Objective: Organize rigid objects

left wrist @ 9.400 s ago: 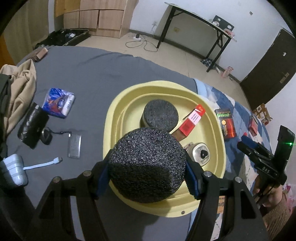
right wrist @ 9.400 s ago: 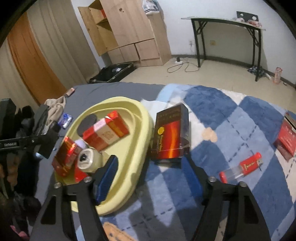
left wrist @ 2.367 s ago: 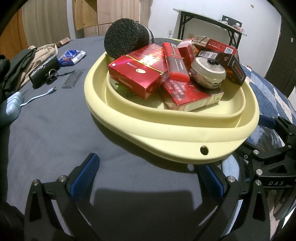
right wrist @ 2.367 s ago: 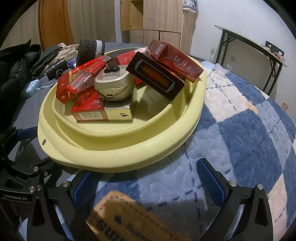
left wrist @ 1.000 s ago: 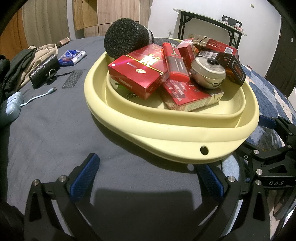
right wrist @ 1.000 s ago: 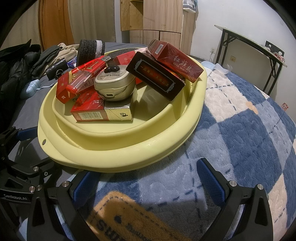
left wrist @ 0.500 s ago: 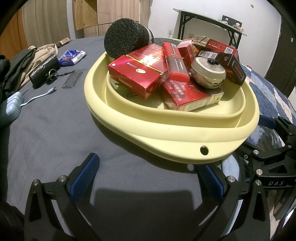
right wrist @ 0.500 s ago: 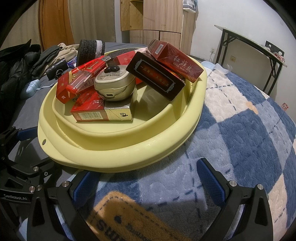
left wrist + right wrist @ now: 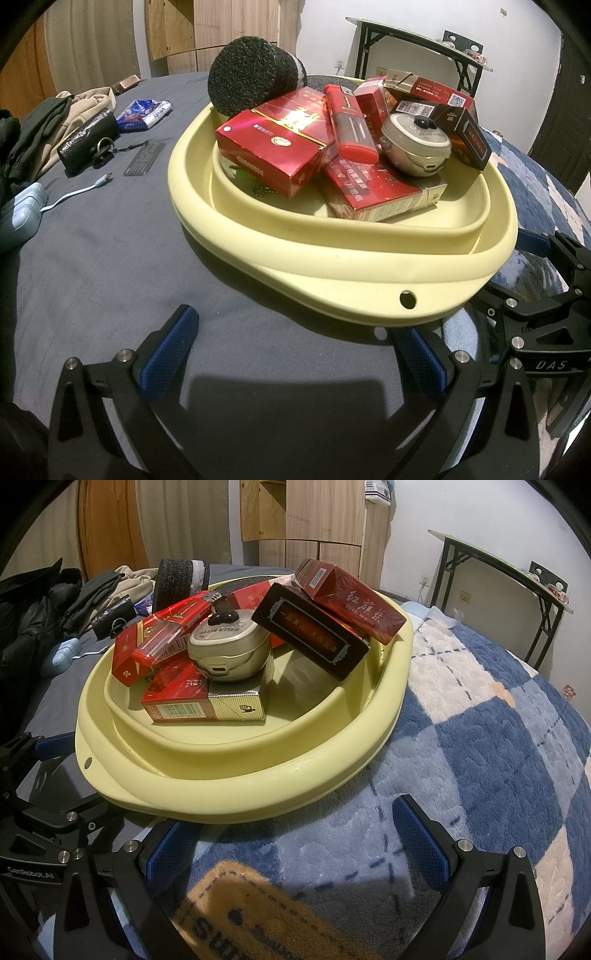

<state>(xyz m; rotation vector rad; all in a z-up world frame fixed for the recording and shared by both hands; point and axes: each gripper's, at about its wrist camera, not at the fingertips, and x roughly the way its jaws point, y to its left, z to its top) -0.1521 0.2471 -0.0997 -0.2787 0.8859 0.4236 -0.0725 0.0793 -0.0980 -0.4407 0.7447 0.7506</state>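
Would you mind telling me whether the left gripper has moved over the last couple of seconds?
No. In its own view the left gripper frames the yellow basin and its rim hole exactly as before, jaws open and empty.

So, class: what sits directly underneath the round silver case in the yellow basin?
The silver case rests on a red-and-gold box lying flat in the yellow basin. Whatever is beneath that box is covered.

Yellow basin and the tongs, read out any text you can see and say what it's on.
"HELLO KITTY", upside down: silver round case.
"红旗渠": red box on top.
"20": red box.
"DAS": right tongs.
"GenRobot.AI": left tongs.
Barcodes, QR labels, other box print: too small.
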